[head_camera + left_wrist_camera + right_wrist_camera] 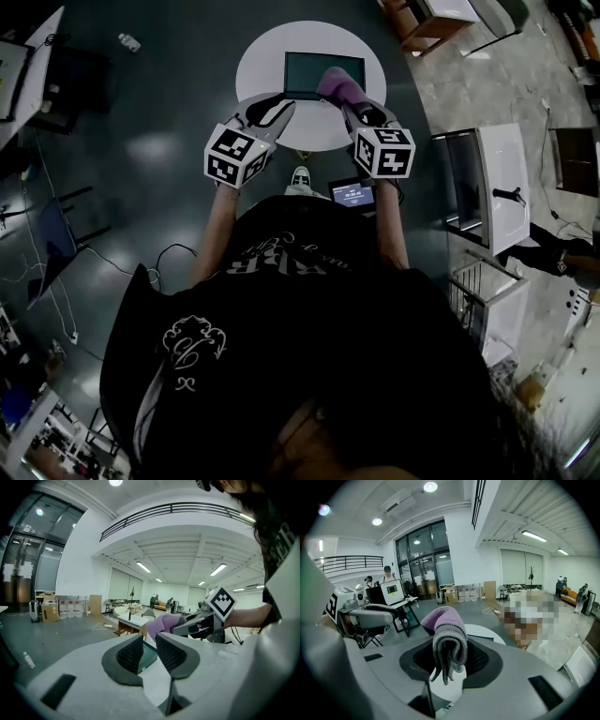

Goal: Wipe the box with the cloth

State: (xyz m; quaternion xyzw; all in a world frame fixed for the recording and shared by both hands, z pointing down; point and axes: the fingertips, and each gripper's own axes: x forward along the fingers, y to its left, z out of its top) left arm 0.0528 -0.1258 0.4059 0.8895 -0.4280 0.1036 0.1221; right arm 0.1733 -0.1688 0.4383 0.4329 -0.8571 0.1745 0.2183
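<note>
A flat dark green box point(314, 73) lies on the round white table point(309, 136). My right gripper point(345, 99) is shut on a folded purple cloth point(336, 84), which hangs at the box's right edge; I cannot tell if it touches. In the right gripper view the cloth point(446, 632) bulges out above the jaws, its loose ends hanging down. My left gripper point(284, 106) hovers at the box's near left edge, open with nothing in it. Between its pads point(132, 652) a corner of the box point(149, 654) shows, with the cloth point(160, 624) beyond.
The table stands on a dark floor. A shoe point(300, 176) and a small lit screen point(353, 195) are just below the table's near rim. White cabinets point(502, 183) stand to the right. A small bottle point(129, 42) lies on the floor at the far left.
</note>
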